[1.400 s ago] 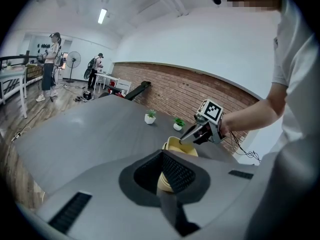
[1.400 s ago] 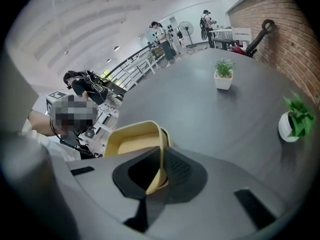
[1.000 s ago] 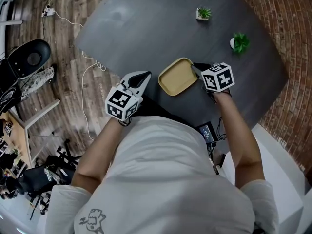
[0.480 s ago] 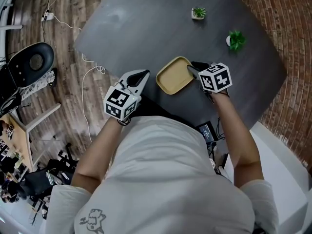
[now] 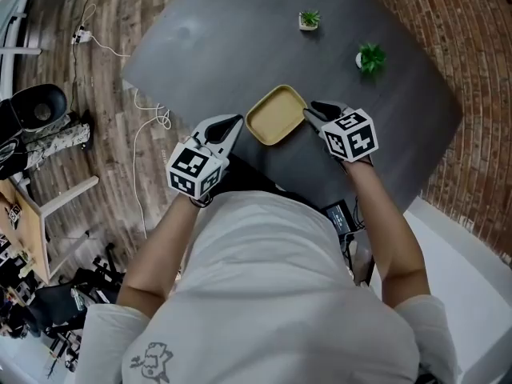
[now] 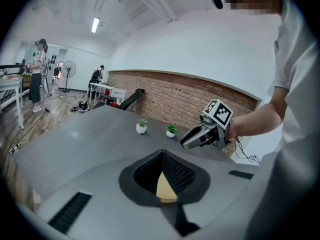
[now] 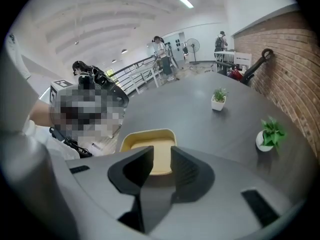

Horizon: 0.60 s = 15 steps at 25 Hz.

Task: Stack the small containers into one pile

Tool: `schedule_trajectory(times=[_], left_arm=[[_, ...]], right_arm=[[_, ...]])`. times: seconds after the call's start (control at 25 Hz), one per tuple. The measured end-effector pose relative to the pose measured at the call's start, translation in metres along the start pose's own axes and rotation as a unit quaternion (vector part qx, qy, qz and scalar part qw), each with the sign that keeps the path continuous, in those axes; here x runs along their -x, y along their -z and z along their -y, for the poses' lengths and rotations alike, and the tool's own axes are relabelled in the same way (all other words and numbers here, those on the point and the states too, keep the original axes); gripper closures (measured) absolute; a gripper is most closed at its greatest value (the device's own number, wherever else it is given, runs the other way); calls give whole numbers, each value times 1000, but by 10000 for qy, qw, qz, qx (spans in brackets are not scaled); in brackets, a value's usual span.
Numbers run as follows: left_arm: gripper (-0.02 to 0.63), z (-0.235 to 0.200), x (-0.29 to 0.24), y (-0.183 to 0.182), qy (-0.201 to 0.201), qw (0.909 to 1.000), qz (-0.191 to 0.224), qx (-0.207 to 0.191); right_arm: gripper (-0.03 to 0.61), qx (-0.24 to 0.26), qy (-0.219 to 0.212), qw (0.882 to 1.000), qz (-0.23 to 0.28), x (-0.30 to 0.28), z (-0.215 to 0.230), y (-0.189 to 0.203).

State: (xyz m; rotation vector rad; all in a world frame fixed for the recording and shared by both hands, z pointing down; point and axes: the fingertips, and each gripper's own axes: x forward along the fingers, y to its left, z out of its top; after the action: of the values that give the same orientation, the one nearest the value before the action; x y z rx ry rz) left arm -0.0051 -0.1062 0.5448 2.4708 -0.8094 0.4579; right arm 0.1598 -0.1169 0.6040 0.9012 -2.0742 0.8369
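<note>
The yellow container (image 5: pixel 276 114) sits on the counter (image 5: pixel 240 38) between my two claws, touching neither. Right claw (image 5: pixel 312 109): jaws have just been opening and stand apart, with nothing pinched. Left claw (image 5: pixel 234 123): tips together, empty. I judge the container light, rigid and smooth; grip it by the raised rim.

Dark grey table (image 5: pixel 240 38) on wood-plank floor (image 5: pixel 120 6), brick wall (image 6: pixel 160 94) beside it.

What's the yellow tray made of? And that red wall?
The tray looks like matte plastic: one even pale yellow with a smooth rounded rim, though I can't be sure. The wall is rough red brick, with mortar lines showing.
</note>
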Motion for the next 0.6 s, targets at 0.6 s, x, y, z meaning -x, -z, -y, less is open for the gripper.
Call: schedule_trajectory(times=[0.6], left_arm=[[603,69,36,-31,-259,9966,651,-439]], right_arm=[[495,793,464,9844,1501,106,-43,0]])
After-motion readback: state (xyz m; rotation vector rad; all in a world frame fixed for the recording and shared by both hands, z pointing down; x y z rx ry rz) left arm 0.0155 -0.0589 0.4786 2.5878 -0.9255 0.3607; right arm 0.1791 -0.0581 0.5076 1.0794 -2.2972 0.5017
